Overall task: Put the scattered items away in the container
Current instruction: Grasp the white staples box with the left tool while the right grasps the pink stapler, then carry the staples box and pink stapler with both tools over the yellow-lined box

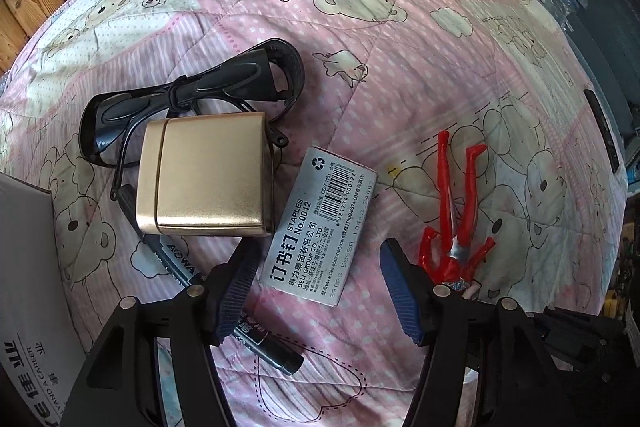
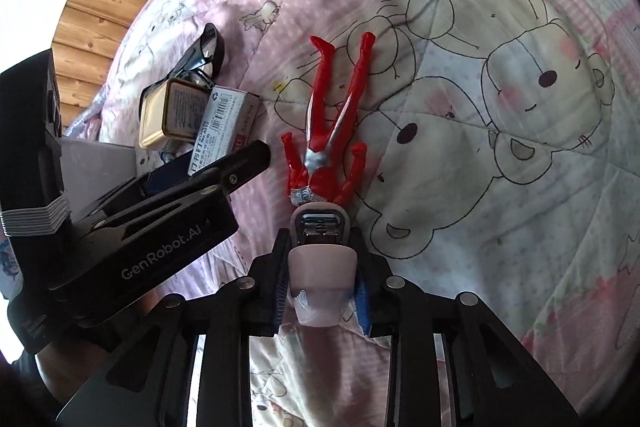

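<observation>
Scattered items lie on a pink bear-print quilt [image 1: 400, 39]: one red toy figure [image 1: 460, 211], one staple box [image 1: 320, 227], one gold case [image 1: 208, 175], one pair of black goggles [image 1: 192, 95], one black marker [image 1: 260, 343].

Container: a white box [image 1: 28, 267] with printed lettering sits at the left edge of the left wrist view, cut off by the frame; its opening cannot be seen.

Concealed or unclear:
- The marker passes under the left finger, and its middle is hidden.
- The gold case covers part of the goggles.
- In the right wrist view, the staple box and gold case are partly behind the left gripper body.
- The pale pink stapler-like object [image 2: 322, 255] is only partly visible; its rear end is hidden between the fingers.

Left gripper [image 1: 320, 291]: jaws spread wide, holding nothing, with the staple box between and just ahead of them.

Right gripper [image 2: 322, 287]: jaws clamped on the pale pink object, whose front end touches the figure's head.
</observation>
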`<state>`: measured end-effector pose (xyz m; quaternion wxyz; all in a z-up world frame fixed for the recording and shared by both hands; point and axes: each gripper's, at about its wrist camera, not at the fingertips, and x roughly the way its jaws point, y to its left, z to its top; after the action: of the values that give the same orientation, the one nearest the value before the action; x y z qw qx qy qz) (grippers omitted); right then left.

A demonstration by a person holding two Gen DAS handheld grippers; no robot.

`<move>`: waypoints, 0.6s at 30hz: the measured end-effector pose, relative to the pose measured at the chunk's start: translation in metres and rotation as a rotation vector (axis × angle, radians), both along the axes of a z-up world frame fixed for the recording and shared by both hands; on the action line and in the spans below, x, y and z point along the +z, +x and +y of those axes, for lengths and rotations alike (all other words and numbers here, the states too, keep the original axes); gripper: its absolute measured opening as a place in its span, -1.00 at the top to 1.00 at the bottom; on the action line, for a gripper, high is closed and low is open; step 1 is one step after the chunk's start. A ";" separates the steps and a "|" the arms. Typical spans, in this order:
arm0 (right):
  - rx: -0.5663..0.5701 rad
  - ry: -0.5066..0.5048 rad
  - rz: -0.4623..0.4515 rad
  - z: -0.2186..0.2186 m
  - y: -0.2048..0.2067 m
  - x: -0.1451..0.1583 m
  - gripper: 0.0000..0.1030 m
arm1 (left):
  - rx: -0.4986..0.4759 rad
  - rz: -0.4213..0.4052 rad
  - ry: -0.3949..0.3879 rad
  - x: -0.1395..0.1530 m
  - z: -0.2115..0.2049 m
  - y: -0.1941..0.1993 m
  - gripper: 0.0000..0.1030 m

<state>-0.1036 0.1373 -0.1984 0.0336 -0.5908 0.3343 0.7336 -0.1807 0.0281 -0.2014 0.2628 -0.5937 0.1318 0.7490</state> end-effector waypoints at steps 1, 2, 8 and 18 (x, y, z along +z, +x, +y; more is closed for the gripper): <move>0.004 0.006 -0.005 0.000 0.000 0.001 0.44 | -0.001 0.008 -0.009 0.000 0.001 0.000 -0.27; 0.006 0.008 -0.007 0.000 0.000 0.002 0.45 | 0.002 0.018 -0.022 0.000 0.002 -0.001 -0.16; 0.003 0.020 -0.017 0.001 0.007 0.007 0.45 | 0.037 -0.014 -0.012 0.005 -0.014 -0.015 0.25; 0.026 0.034 0.010 0.001 0.023 0.025 0.45 | 0.110 -0.085 0.093 0.034 -0.053 0.001 0.25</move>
<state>-0.0811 0.1379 -0.1732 0.0326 -0.5909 0.3141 0.7424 -0.1798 -0.0254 -0.1670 0.2538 -0.6186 0.0528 0.7417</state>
